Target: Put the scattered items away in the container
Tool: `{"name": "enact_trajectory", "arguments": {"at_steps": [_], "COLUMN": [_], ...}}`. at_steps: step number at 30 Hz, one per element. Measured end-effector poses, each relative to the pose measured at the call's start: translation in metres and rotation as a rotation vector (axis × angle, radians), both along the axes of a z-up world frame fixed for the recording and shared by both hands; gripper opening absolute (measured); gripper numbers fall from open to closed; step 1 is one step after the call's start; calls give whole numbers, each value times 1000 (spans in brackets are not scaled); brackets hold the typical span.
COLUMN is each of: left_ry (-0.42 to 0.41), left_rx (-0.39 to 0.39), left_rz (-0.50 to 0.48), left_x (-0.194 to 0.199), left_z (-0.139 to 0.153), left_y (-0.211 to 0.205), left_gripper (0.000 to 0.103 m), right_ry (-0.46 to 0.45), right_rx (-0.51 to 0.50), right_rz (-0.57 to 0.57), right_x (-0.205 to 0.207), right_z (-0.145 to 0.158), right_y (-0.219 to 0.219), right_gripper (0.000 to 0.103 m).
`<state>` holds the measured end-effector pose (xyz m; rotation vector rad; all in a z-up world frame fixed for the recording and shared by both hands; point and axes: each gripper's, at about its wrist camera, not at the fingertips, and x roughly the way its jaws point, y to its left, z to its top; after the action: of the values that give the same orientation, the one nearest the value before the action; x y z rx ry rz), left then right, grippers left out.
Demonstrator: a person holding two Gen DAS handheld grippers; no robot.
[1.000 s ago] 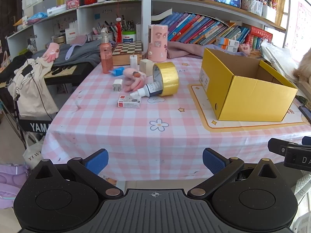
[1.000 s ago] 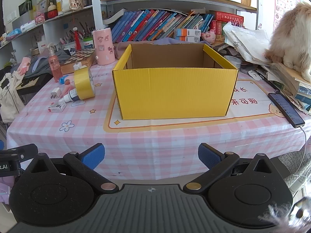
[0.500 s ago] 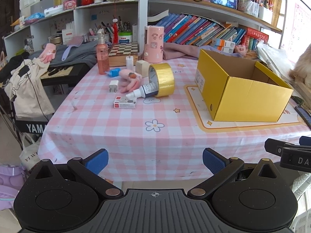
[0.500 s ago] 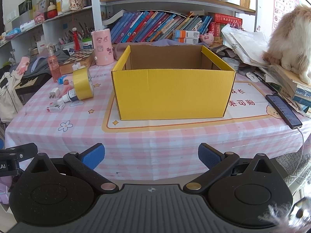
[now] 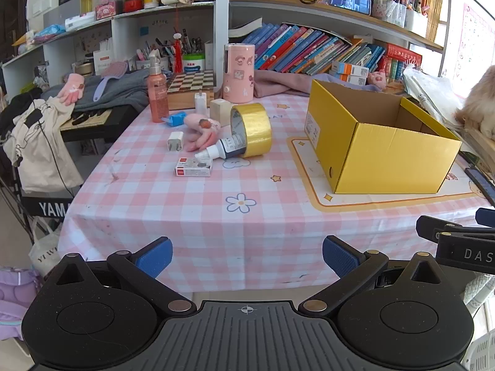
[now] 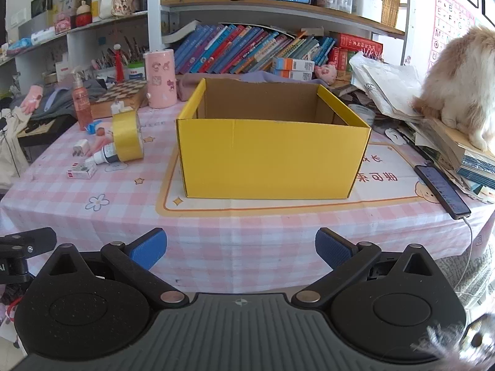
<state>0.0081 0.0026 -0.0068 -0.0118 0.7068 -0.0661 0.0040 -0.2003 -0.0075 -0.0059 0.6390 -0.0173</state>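
Observation:
An open yellow cardboard box (image 5: 380, 151) (image 6: 272, 157) stands on a placemat on the pink checked table. Left of it lie the scattered items: a gold tape roll (image 5: 252, 130) (image 6: 127, 136), a small dark bottle (image 5: 225, 150), a red-and-white small box (image 5: 193, 167) (image 6: 81, 171), a white charger (image 5: 175, 141), a pink glove (image 5: 202, 131), a blue item (image 5: 176, 119) and a pink pump bottle (image 5: 157, 95). My left gripper (image 5: 247, 256) is open in front of the table edge, empty. My right gripper (image 6: 240, 249) is open too, facing the box, empty.
A chessboard box (image 5: 190, 88), a pink cylinder (image 5: 238, 72) and a white cube (image 5: 219, 108) stand behind the items. A phone (image 6: 441, 191) on a cable lies at the table's right edge. A fluffy cat (image 6: 461, 86) sits on stacked books. Bookshelves line the back.
Both grippers have drawn back slightly from the table, so the box and items look a little smaller and farther. Nothing on the table has moved.

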Motion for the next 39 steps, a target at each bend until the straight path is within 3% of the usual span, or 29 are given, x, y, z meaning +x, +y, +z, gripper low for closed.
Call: {"name": "enact_trajectory", "arguments": {"at_steps": [8,39], "left_ry": [0,22], "left_rx": [-11,-41], "left_rz": [2,-6], "left_x": [0,-2], "left_z": [0,-1], "left_y": [3,8], "left_gripper": [103,103], "right_ry": [-39,7], "right_rx": [-14,7], "right_rz": [8,-2], "right_x": [-5,-7], "right_z": [5,2], "right_y": [6,6], "right_gripper": [103,101]}}
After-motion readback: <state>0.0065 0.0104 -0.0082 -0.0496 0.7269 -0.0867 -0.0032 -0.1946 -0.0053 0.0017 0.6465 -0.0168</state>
